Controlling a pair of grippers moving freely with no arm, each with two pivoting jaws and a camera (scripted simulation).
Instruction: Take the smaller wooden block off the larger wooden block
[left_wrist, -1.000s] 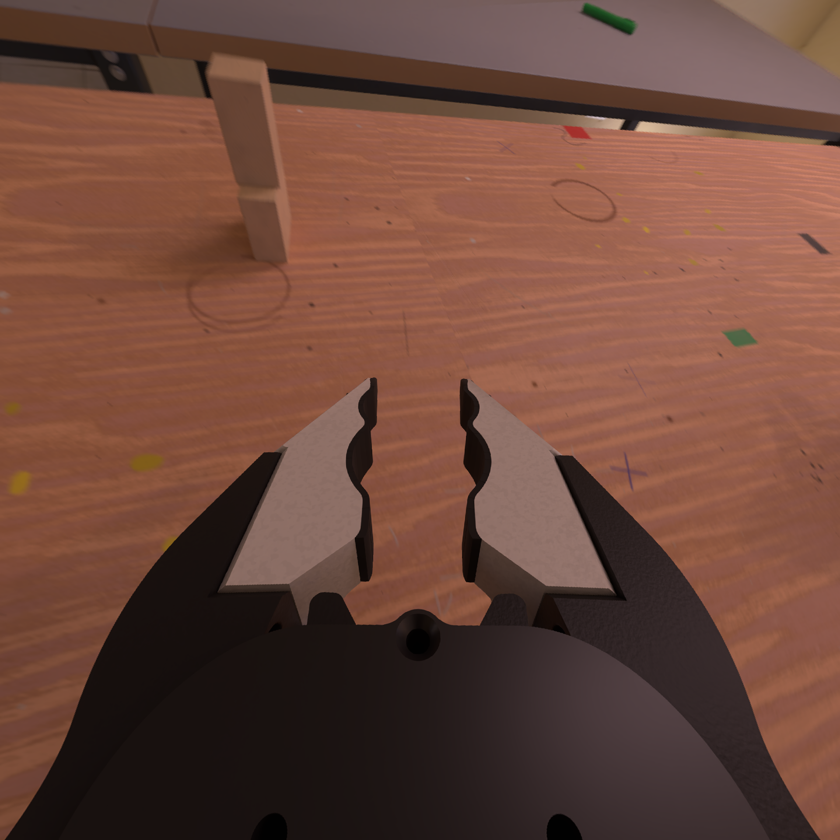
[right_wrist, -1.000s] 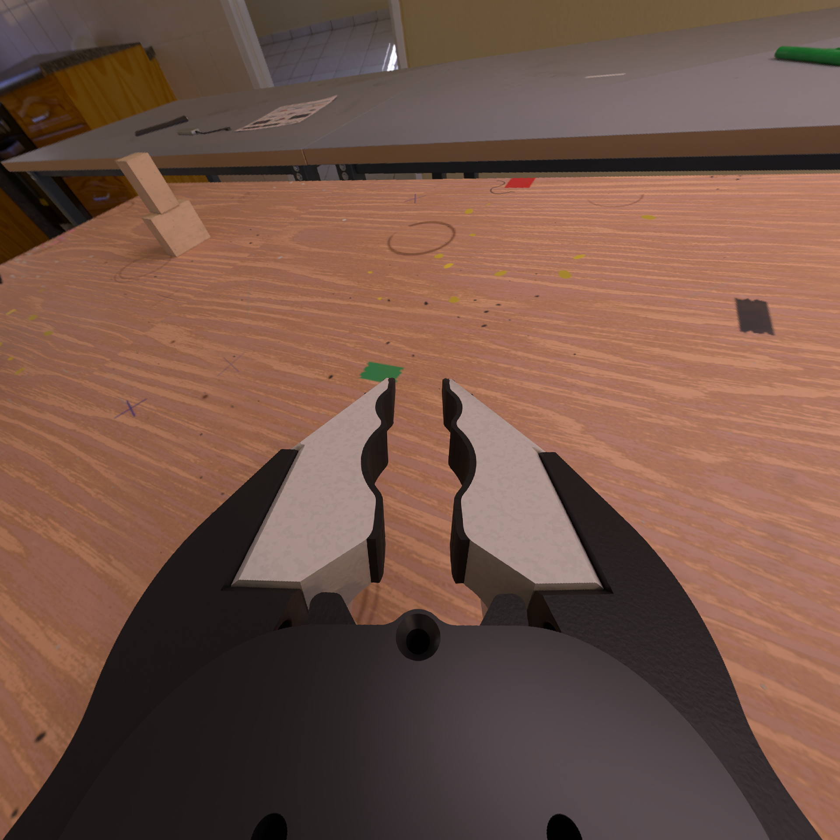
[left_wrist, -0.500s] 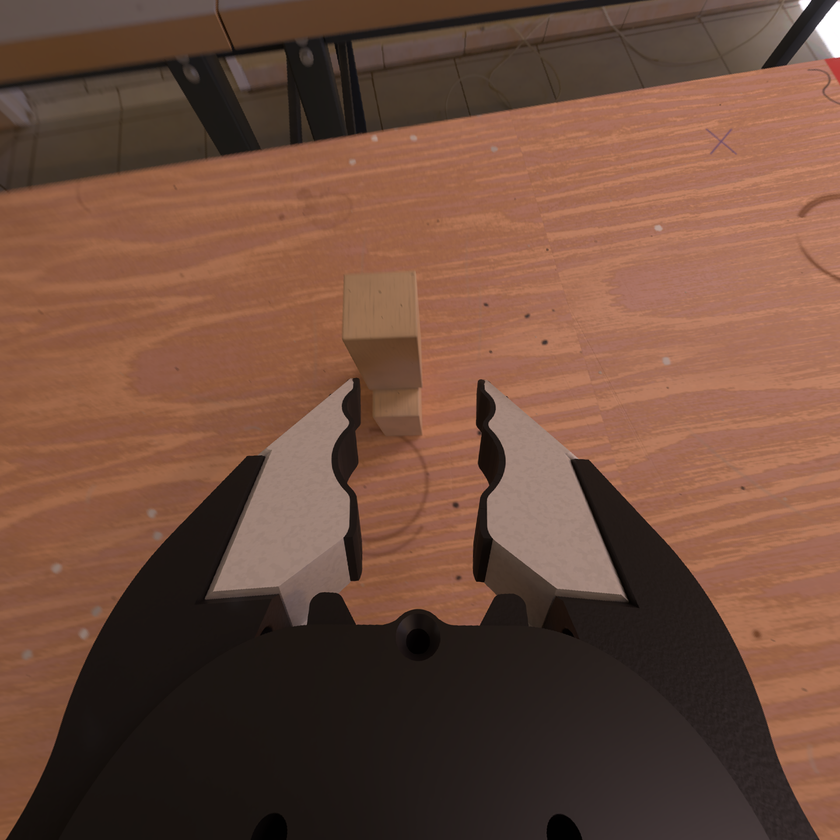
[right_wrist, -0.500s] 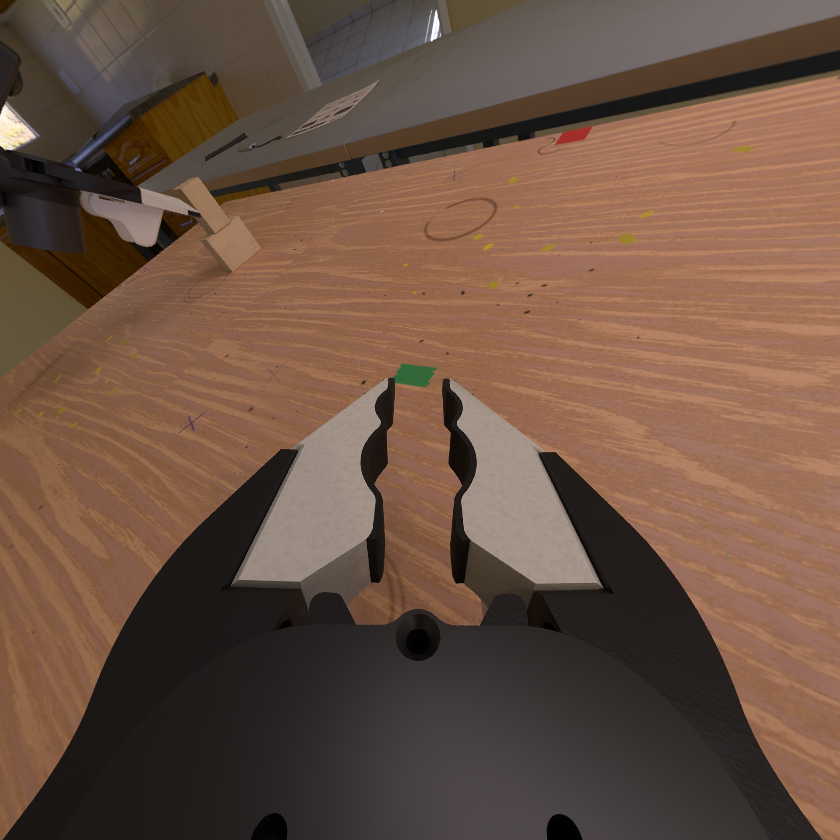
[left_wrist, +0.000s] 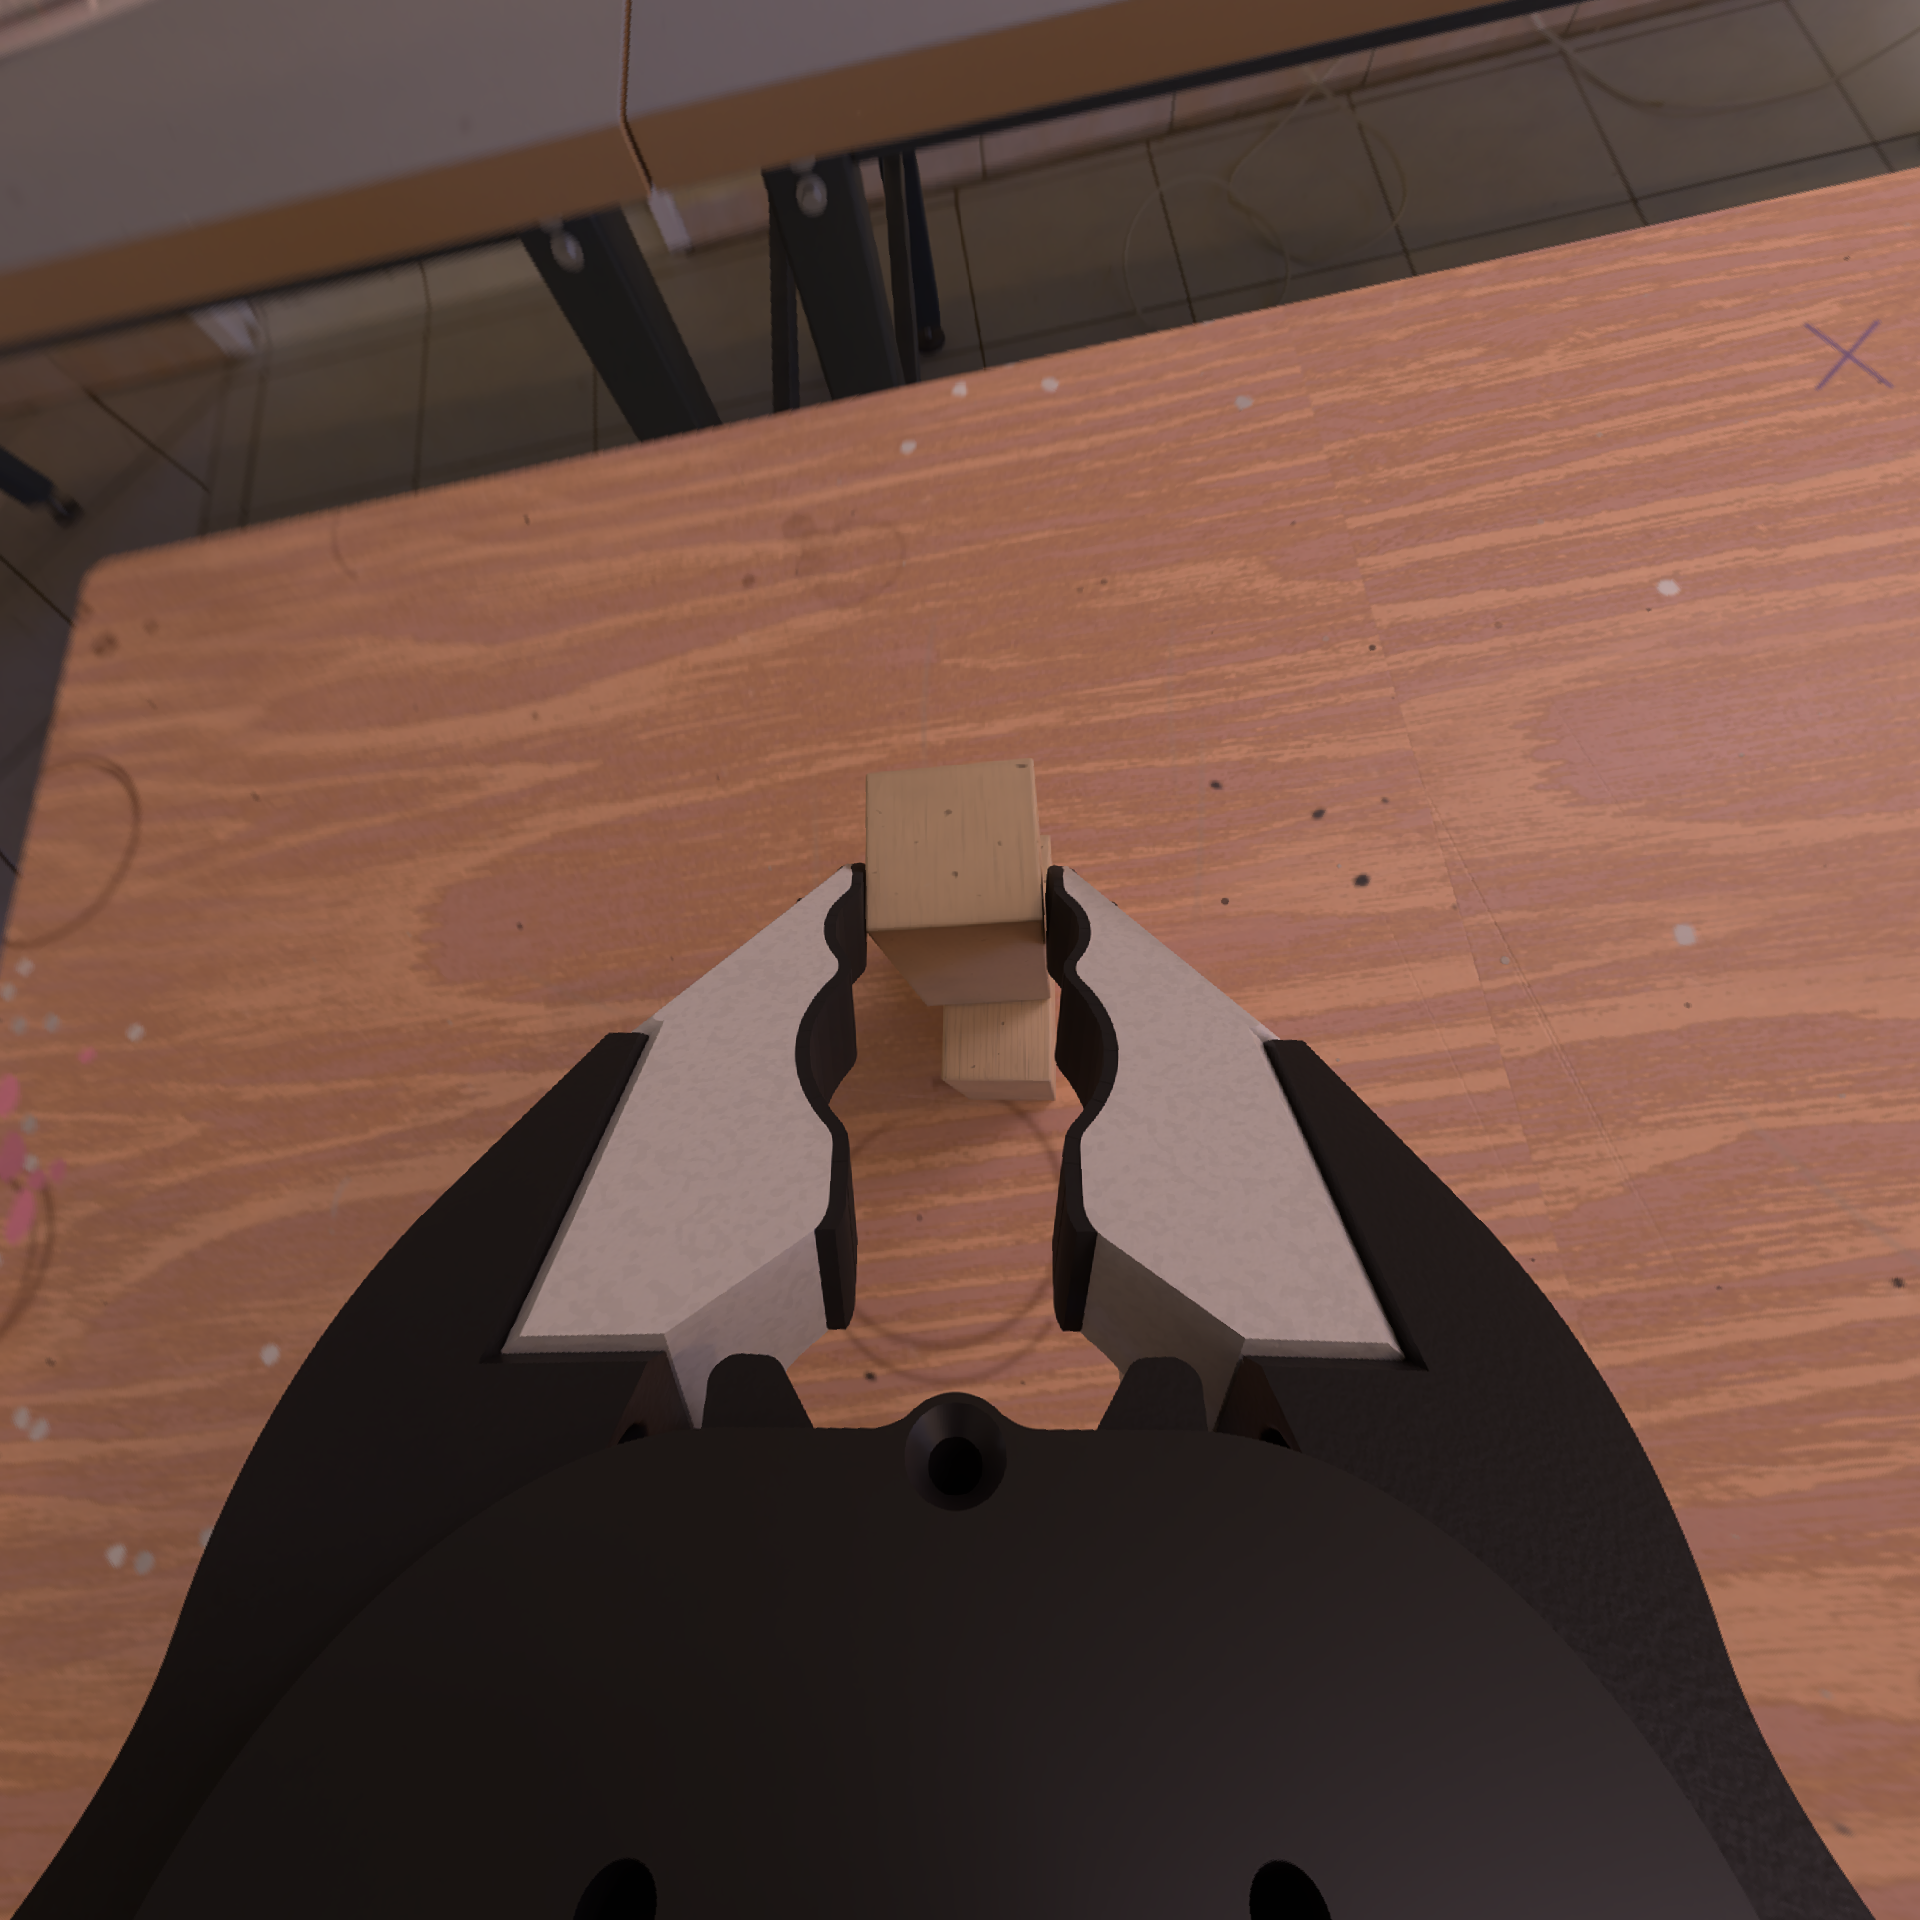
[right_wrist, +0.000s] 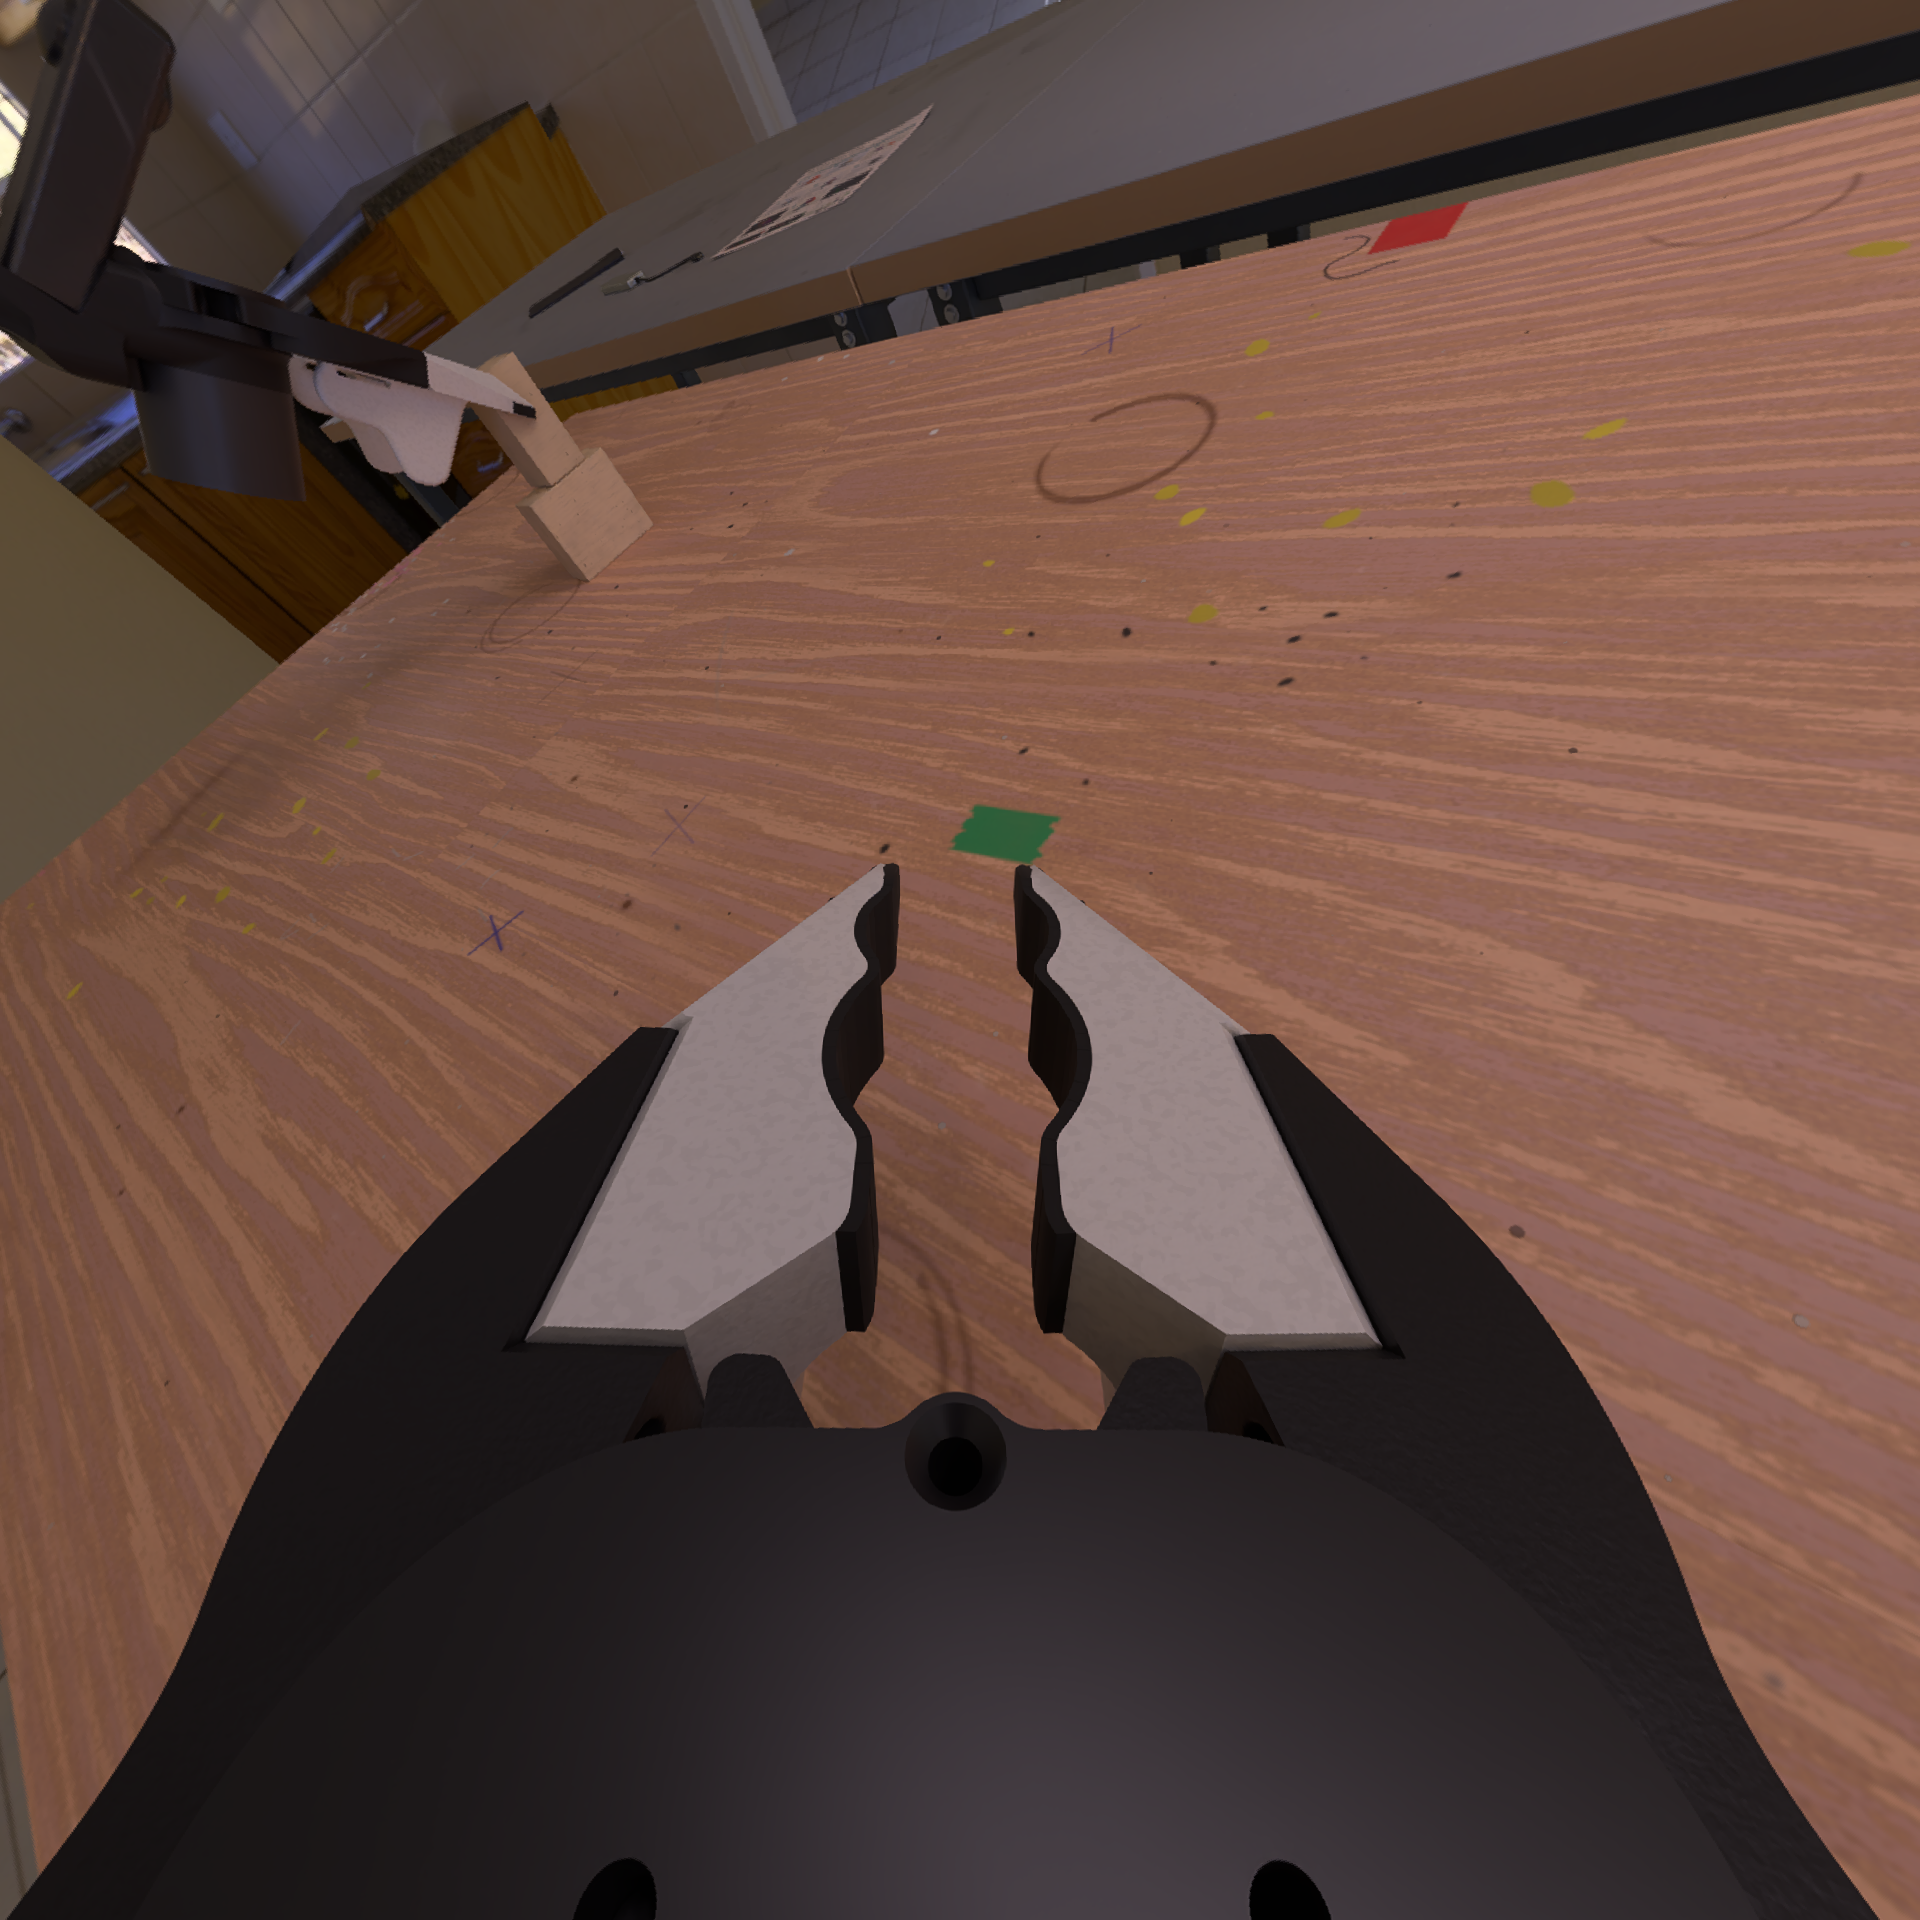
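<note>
Two pale wooden blocks stand stacked near the far left corner of the wooden table (left_wrist: 1558, 727). The slim smaller block (left_wrist: 951, 842) stands upright on the wider larger block (left_wrist: 997, 1049). My left gripper (left_wrist: 956, 894) comes at it from above, with one fingertip pressed against each side of the smaller block's top end. The right wrist view shows the same far off: the left gripper (right_wrist: 520, 400) on the smaller block (right_wrist: 535, 431), above the larger block (right_wrist: 587, 514). My right gripper (right_wrist: 956, 883) is open and empty, low over the middle of the table.
The table's far edge and left corner (left_wrist: 94, 603) lie close behind the blocks, with floor and table legs beyond. A grey table (right_wrist: 1143, 114) stands behind. Flat green (right_wrist: 1006, 833) and red (right_wrist: 1418, 227) tape patches and drawn circles mark the tabletop.
My left gripper has swung over to the stack, moved forward around the smaller block's top and closed its fingers onto it. My right gripper has tilted and shifted slightly, its gap unchanged.
</note>
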